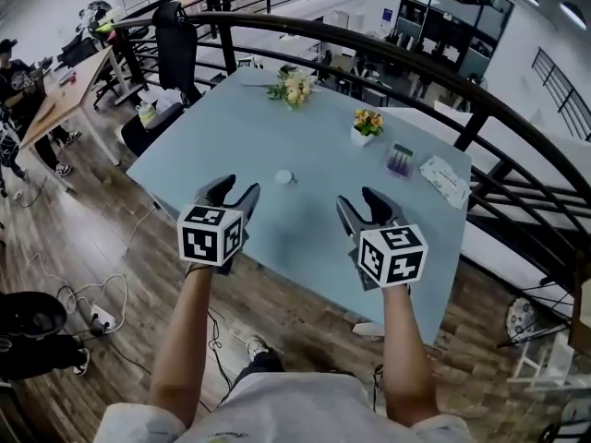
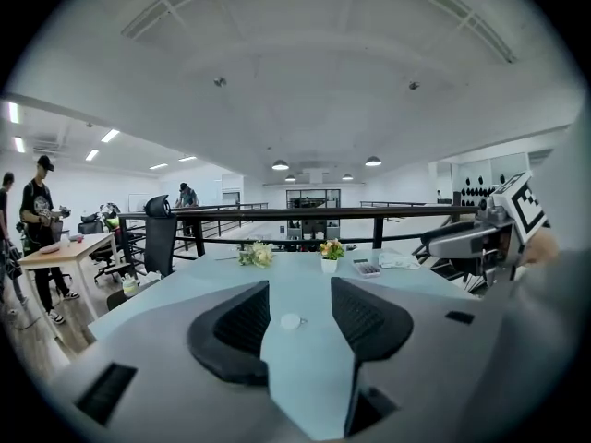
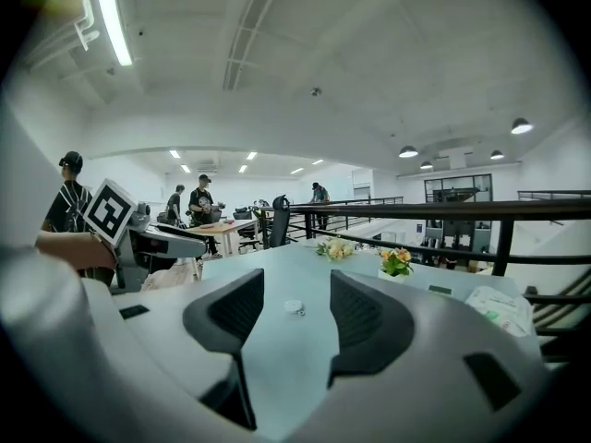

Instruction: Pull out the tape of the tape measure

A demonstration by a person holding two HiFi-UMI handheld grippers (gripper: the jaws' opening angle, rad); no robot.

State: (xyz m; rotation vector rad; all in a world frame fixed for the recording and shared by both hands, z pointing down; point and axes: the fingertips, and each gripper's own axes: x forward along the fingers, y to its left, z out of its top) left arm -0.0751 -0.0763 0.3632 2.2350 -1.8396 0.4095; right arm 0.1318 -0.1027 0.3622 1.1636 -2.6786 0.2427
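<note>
The tape measure lies on the bare bench, out ahead of both tools and well apart from them, roughly on the line between the two. My left tool is held over the near part of the bench at the left and my right tool at the right, each pointing forward and slightly down. On both, the jaws stand wide apart with nothing between the pads, and neither has hold of anything.

The tape measure is a small, round, white case lying flat. Something small sticks out at one side, too small for me to make out.

The head view shows it lying alone in the middle of the bench, with a pot of flowers, a loose bouquet and a white packet farther back. The left gripper view frames the case low in the gap between its jaws. The right gripper view does the same, and each of those views catches the other tool at its edge.
</note>
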